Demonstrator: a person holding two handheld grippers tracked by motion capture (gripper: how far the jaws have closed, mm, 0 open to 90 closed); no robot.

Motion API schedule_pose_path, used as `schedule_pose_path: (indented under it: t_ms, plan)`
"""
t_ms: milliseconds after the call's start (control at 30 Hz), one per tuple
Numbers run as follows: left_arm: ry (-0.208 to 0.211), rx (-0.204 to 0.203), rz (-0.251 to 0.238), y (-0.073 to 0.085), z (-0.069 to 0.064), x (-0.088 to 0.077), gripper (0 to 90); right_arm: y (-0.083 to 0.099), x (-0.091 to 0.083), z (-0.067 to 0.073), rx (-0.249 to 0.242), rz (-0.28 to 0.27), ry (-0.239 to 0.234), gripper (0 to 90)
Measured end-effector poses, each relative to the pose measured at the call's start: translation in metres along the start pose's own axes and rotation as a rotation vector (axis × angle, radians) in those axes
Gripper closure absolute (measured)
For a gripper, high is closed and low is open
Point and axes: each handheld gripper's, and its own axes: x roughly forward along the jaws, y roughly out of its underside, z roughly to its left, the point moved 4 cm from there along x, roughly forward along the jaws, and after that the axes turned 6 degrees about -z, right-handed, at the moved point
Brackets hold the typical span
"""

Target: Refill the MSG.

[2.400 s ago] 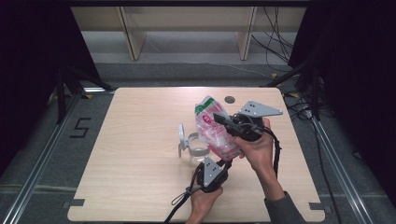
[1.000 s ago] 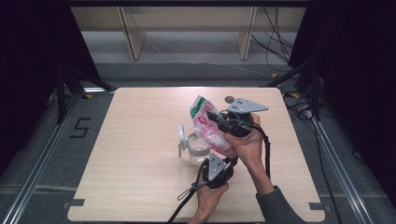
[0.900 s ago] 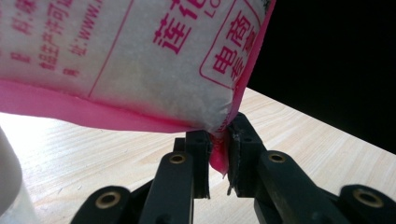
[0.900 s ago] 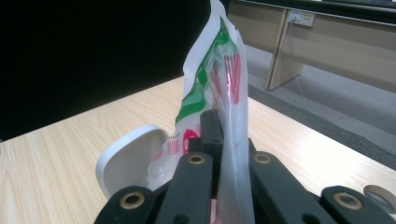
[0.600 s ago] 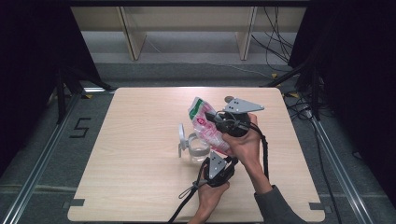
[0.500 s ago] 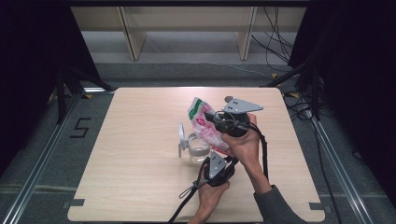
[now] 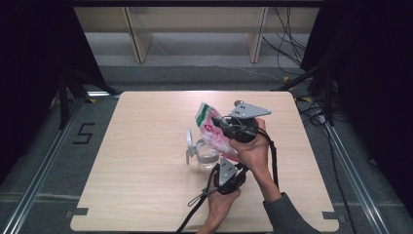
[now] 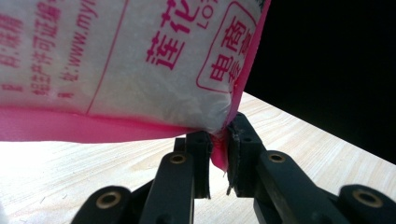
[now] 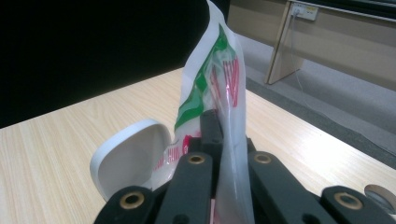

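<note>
Hanging tilted above the clear lidded container (image 7: 202, 155), the pink-printed plastic bag (image 7: 214, 132) runs from upper left down to lower right over the surface (image 7: 141, 190). The right claw (image 7: 225, 123) is clamped on its upper part. The left claw (image 8: 219, 154), nearer the person, pinches its lower pink corner from below.

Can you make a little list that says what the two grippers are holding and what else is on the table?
Place: wooden table
Left gripper: shut on the pink bottom corner of the bag
Right gripper: shut on the upper part of the bag
Bag: plastic, white with pink and green print, filled with something white, held up tilted over the jar
Jar: clear, on the table under the bag
Lid: white, flipped open, standing up at the jar's left side
Other thing: small round disc on the table, apart from the rest
</note>
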Motion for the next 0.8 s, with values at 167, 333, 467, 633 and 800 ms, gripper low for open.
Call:
schedule_pose_path:
  t_ms: [167, 333, 467, 633, 800]
  plan:
    - [0.002, -0.001, 0.001, 0.0004, -0.0002, 0.0014, 79.9, 0.0005, 0.0009, -0.0006, -0.012, 0.014, -0.001, 90.0]
    - [0.004, -0.005, 0.000, 0.0005, -0.0008, 0.0018, 79.9, 0.0004, 0.0020, -0.0007, -0.023, 0.019, -0.013, 90.0]
    - [0.002, -0.004, -0.003, 0.0006, -0.0006, 0.0017, 79.9, 0.0001, 0.0022, -0.0006, -0.029, 0.022, -0.007, 90.0]
    - [0.004, -0.005, -0.001, 0.0006, -0.0008, 0.0016, 79.9, 0.0005, 0.0026, 0.0000, -0.012, 0.025, -0.009, 90.0]
    - [0.006, -0.006, -0.011, -0.0001, -0.0006, 0.0020, 79.9, 0.0000, 0.0034, 0.0000, -0.013, 0.019, -0.010, 90.0]
